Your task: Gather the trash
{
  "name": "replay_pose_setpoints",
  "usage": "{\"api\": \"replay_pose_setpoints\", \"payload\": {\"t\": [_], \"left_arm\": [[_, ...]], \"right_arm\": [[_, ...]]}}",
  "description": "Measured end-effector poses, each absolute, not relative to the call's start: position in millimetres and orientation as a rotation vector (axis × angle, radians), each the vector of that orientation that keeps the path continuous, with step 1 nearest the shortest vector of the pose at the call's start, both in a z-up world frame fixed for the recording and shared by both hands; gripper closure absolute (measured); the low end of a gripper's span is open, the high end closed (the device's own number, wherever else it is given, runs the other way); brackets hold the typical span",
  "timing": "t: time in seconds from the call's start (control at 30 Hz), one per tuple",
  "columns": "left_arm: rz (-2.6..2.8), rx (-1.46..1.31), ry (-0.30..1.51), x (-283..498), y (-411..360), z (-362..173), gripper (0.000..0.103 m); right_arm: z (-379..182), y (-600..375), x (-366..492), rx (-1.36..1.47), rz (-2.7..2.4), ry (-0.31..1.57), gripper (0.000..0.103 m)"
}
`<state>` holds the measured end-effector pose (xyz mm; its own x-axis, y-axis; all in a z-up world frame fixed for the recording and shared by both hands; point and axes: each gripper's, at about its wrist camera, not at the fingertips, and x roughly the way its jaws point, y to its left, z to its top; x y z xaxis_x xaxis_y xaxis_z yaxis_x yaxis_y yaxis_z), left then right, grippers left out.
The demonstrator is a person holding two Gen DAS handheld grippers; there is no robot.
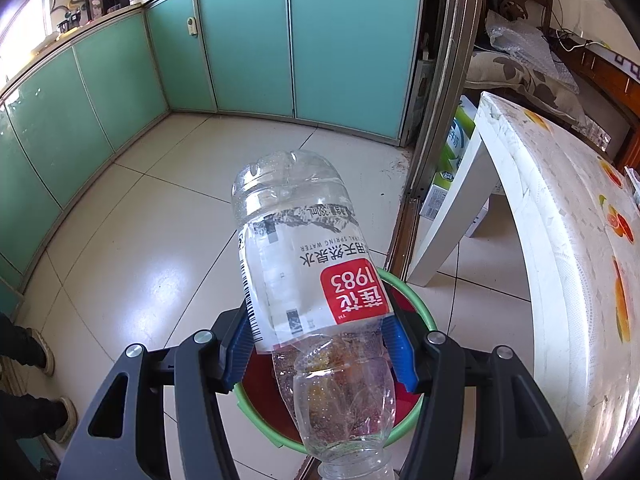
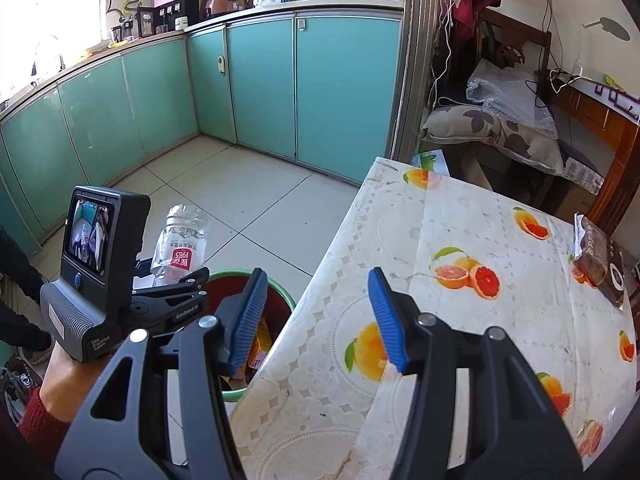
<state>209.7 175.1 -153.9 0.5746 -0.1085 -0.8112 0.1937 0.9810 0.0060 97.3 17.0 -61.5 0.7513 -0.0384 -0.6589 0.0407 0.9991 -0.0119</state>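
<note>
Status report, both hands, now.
Left gripper shut on plastic bottle, over the bin. Right gripper open, empty, above the table. Brown wrapper left on table. Nothing blocking.

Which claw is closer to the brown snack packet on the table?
Right. The right claw hangs empty over the table's near edge, with the brown packet further along the tabletop. The left claw, holding the bottle, is off over the bin.
</note>
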Motion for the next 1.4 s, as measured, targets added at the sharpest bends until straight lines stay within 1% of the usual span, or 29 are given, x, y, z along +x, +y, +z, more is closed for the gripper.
{"api": "replay_pose_setpoints", "payload": {"t": [0.07,0.33,0.4,0.43,0.47,0.5,0.53,0.57,0.7,0.83,0.93,1.03,1.2,1.3,1.37,1.4], "left_arm": [[-0.175,0.101,0.939,209.8,174.2,-152.7,0.049],[-0.173,0.110,0.955,212.8,169.4,-155.9,0.049],[-0.164,0.112,0.959,213.5,168.9,-155.6,0.046],[-0.159,0.111,0.959,213.7,168.9,-154.9,0.042],[-0.153,0.113,0.953,213.2,168.4,-153.0,0.026],[-0.148,0.113,0.932,211.2,167.8,-148.1,0.017],[-0.143,0.113,0.907,208.5,166.9,-141.5,0.007],[-0.144,0.111,0.884,205.1,165.6,-133.6,0.008],[-0.180,0.077,0.802,188.5,154.5,-98.7,0.008],[-0.210,0.074,0.639,159.4,135.8,-55.3,0.007],[-0.197,0.113,0.462,124.2,117.7,-26.1,0.007],[-0.192,0.137,0.359,96.6,97.6,-7.3,0.007],[-0.217,0.090,0.342,70.6,63.9,6.6,0.007],[-0.222,0.014,0.310,58.2,53.4,4.8,0.007],[-0.231,-0.001,0.266,52.7,45.0,3.1,0.007],[-0.227,0.010,0.272,51.3,38.5,2.2,0.007]], "right_arm": [[-61.4,14.4,95.0,0.004,-0.052,0.716,0.049],[-61.5,9.5,90.5,0.008,-0.062,0.716,0.049],[-61.6,9.0,88.8,0.004,-0.066,0.713,0.048],[-61.7,8.6,87.8,0.003,-0.068,0.711,0.044],[-61.2,7.7,86.0,0.002,-0.070,0.706,0.040],[-60.7,5.9,84.2,0.002,-0.073,0.701,0.038],[-59.7,3.6,81.9,0.003,-0.079,0.692,0.034],[-58.6,0.3,79.4,0.008,-0.084,0.683,0.029],[-52.2,-17.4,64.4,0.056,-0.092,0.626,0.018],[-36.4,-34.9,30.8,0.068,-0.105,0.471,0.004],[-24.4,-47.1,-1.4,0.028,-0.146,0.334,0.004],[-20.6,-62.2,-23.4,-0.009,-0.170,0.278,0.004],[-27.3,-81.3,-50.9,-0.152,-0.256,0.299,0.004],[-27.4,-98.0,-74.4,-0.153,-0.311,0.212,0.004],[-26.1,-111.7,-81.6,-0.139,-0.329,0.211,0.004],[-26.5,-119.9,-84.4,-0.120,-0.345,0.208,0.004]]}}
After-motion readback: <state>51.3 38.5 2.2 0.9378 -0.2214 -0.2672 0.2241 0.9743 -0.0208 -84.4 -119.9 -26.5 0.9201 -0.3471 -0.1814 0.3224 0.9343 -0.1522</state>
